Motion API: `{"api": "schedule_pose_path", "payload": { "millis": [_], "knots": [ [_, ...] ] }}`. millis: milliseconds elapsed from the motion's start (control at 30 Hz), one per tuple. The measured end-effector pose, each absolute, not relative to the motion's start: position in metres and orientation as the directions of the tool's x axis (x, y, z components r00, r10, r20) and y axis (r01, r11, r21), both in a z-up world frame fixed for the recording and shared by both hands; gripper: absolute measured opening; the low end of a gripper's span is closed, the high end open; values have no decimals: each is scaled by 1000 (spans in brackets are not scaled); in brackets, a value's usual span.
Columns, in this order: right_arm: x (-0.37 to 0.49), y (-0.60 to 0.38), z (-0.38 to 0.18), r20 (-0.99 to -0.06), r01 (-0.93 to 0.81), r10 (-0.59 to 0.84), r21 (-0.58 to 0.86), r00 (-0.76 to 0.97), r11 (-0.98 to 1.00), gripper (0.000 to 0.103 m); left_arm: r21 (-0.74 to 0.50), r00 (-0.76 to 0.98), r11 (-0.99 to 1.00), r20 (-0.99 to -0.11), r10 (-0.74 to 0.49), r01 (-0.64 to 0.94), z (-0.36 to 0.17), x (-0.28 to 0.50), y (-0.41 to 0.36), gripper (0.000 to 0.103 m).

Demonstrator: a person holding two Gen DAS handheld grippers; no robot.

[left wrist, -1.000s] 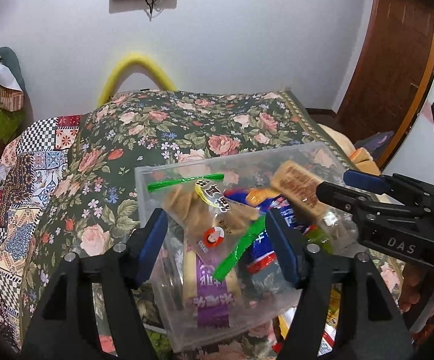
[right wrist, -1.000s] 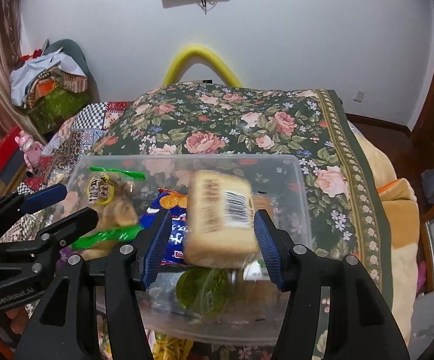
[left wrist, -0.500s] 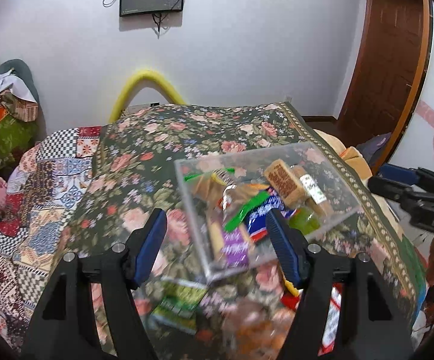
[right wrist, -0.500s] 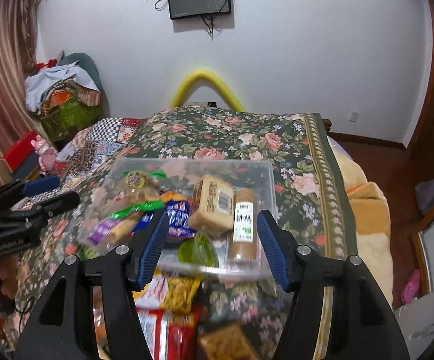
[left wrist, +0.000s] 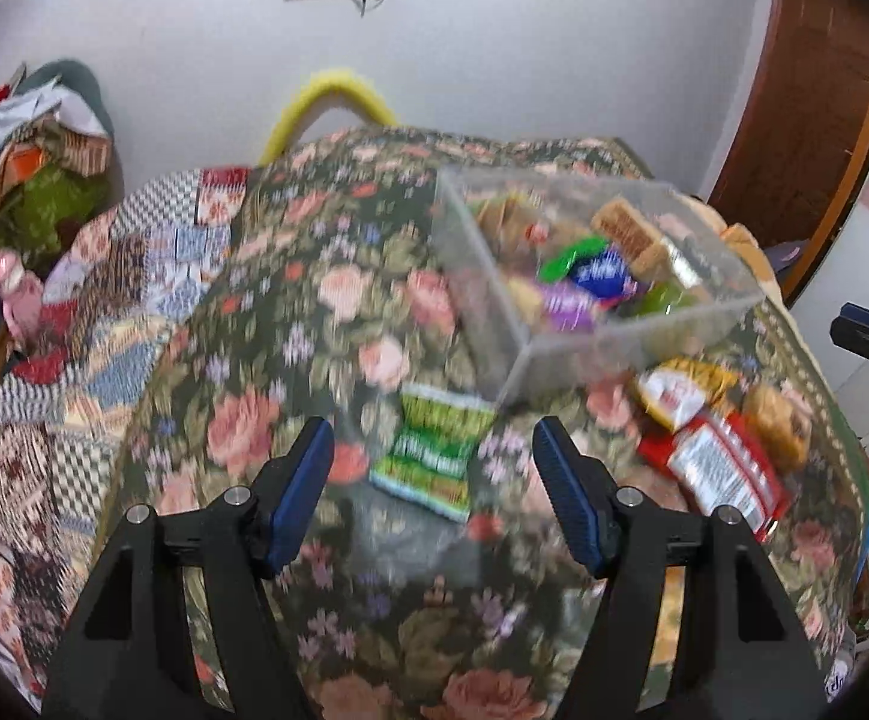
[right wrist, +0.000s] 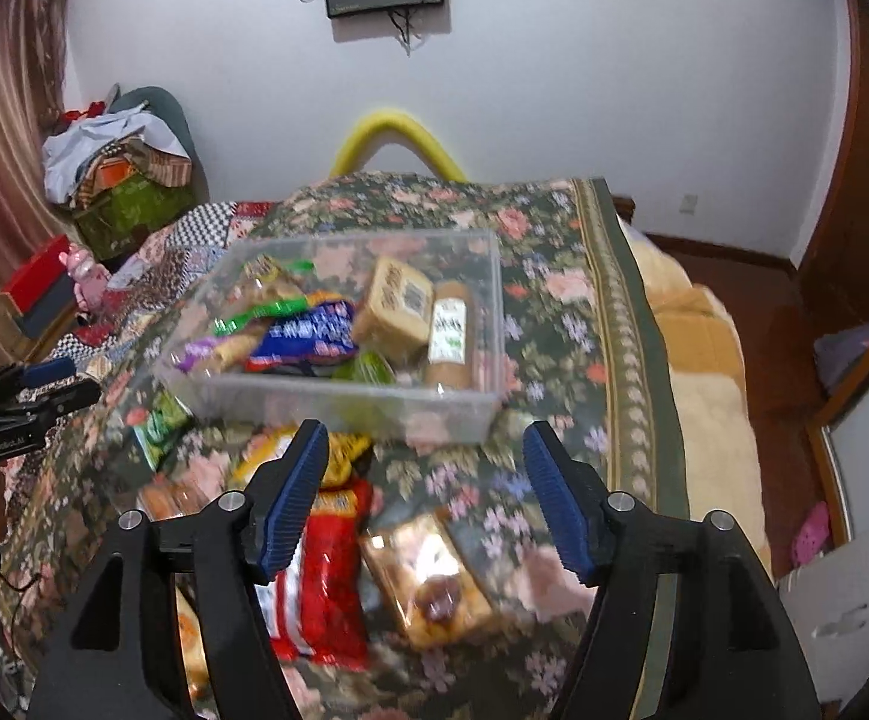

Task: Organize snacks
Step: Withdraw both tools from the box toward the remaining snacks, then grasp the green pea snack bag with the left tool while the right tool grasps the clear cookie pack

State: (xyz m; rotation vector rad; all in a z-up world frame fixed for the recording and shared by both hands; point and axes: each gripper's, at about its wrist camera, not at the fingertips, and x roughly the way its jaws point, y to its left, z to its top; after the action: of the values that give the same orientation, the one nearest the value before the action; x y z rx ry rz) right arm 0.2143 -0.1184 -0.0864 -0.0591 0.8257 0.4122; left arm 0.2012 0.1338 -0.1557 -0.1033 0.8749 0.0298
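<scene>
Both grippers pulled back from snack bin (right wrist: 344,402), fingers wide, empty; loose packets (right wrist: 320,576) motion-blurred.

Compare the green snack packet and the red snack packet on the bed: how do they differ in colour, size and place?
The green snack packet is green and white; the red snack packet is red with a pale panel. The green snack packet looks shorter and squarer; the red snack packet looks longer. The green snack packet lies alone, off the corner of the clear box; the red snack packet lies among other packets. Both lie flat on the floral bedspread, outside the clear box.
</scene>
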Motion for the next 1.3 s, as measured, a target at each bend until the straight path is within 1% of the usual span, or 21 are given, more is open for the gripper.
{"api": "schedule_pose_path", "payload": {
  "millis": [167, 367, 500, 633, 833, 867, 900, 933, 967, 1000, 1033, 1100, 1167, 1300],
  "knots": [
    [204, -124, -114, -772, -377, 329, 125, 544, 918, 66, -89, 596, 993, -802, -22, -82, -182, 198, 138, 69],
    [198, -125, -145, -816, -384, 319, 131, 481, 914, 67, -103, 564, 991, -825, -35, -89, -203, 213, 139, 69],
    [204, -125, -155, -829, -376, 328, 155, 453, 913, 67, -100, 544, 991, -838, -34, -92, -217, 228, 139, 69],
    [207, -123, -161, -835, -377, 318, 146, 448, 915, 67, -88, 520, 991, -854, -21, -104, -235, 241, 140, 69],
    [210, -118, -170, -841, -381, 309, 134, 445, 915, 67, -69, 554, 993, -833, -5, -95, -239, 251, 138, 68],
    [209, -117, -171, -840, -380, 307, 132, 448, 916, 67, -72, 557, 993, -831, -7, -95, -239, 251, 138, 67],
    [209, -116, -171, -840, -378, 307, 132, 449, 916, 67, -77, 562, 993, -827, -11, -94, -239, 251, 138, 61],
    [209, -116, -172, -838, -375, 308, 135, 451, 917, 67, -81, 566, 992, -824, -15, -92, -239, 252, 138, 58],
    [209, -115, -171, -836, -373, 308, 136, 454, 918, 65, -81, 569, 992, -823, -14, -92, -239, 251, 138, 51],
    [208, -115, -171, -834, -371, 310, 138, 457, 918, 61, -82, 571, 992, -821, -14, -94, -239, 251, 139, 48],
    [208, -115, -171, -834, -371, 309, 137, 457, 918, 60, -84, 573, 992, -820, -15, -94, -239, 249, 139, 47],
    [210, -115, -172, -834, -373, 309, 135, 458, 918, 50, -96, 572, 991, -820, -25, -93, -239, 248, 139, 46],
    [209, -115, -171, -834, -374, 310, 136, 456, 917, 44, -105, 571, 990, -820, -33, -94, -237, 243, 139, 45],
    [209, -117, -170, -831, -367, 317, 148, 457, 918, 43, -103, 575, 990, -818, -30, -95, -233, 233, 136, 41]
  ]
}}
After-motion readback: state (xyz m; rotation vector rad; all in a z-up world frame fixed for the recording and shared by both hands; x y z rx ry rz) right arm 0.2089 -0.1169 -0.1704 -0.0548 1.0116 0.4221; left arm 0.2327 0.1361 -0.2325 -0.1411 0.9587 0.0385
